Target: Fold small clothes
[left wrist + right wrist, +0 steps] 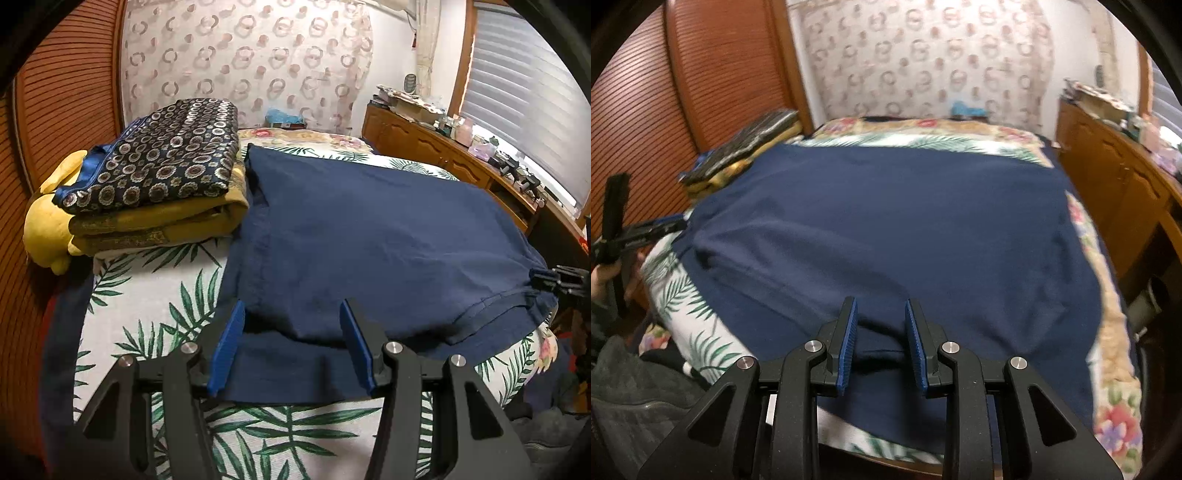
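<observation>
I have a navy garment (369, 229) spread flat across the bed (155, 295), which wears a white cover printed with green palm leaves. My left gripper (291, 328) sits at the near edge of the garment with its jaws spread wide, the blue pads (231, 339) standing either side of the cloth; a fold of the hem lies between them, and neither pad looks pressed against it. My right gripper (881, 332) is at the near edge too, further along the same hem, its jaws parted more narrowly around a small raised ridge of fabric that they have not closed on, so both claws are released. In the right wrist view the left gripper shows at the far left, just beside the garment's corner, with the hand (605, 273) holding it. To the left of the garment, touching its side edge, sits a stack of folded cloth (155, 173), a dark circle-patterned piece on top of yellow ones. A wooden dresser (436, 147) runs along the right wall under a blind (524, 96).
</observation>
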{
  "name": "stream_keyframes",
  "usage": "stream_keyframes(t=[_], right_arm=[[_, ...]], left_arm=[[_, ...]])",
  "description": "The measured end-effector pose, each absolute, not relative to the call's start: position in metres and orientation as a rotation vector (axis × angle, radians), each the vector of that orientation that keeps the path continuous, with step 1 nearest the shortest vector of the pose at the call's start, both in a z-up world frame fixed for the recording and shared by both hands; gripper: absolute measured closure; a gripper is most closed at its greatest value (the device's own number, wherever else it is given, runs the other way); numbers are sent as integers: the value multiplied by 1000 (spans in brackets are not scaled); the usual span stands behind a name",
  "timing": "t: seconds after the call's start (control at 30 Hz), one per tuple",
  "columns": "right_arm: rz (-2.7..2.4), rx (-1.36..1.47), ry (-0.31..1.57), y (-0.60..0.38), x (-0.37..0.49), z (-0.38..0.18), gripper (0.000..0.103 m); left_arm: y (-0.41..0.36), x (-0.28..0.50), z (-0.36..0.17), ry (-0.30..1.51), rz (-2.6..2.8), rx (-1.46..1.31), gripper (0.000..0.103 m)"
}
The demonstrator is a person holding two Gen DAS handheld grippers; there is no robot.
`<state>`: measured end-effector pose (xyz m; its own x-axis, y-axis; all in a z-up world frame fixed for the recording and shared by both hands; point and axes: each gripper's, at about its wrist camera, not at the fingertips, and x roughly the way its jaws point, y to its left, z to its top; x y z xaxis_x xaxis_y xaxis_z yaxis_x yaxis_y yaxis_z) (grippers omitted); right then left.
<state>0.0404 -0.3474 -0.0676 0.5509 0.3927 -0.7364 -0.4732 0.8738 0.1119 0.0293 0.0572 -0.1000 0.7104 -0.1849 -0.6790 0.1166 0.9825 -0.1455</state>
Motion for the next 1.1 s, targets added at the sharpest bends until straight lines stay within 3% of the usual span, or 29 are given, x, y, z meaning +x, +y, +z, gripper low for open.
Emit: stream_keyframes(t=[0.67, 0.9, 1.1], right_arm=[[511, -262, 835, -278, 72, -95, 76], [517, -265, 803, -278, 67, -99, 52], [505, -258, 799, -277, 67, -100, 45]], left_arm=[[75, 51, -117, 814, -99, -102, 50], [72, 52, -122, 827, -99, -100, 50], [70, 52, -124, 831, -97, -93, 50]])
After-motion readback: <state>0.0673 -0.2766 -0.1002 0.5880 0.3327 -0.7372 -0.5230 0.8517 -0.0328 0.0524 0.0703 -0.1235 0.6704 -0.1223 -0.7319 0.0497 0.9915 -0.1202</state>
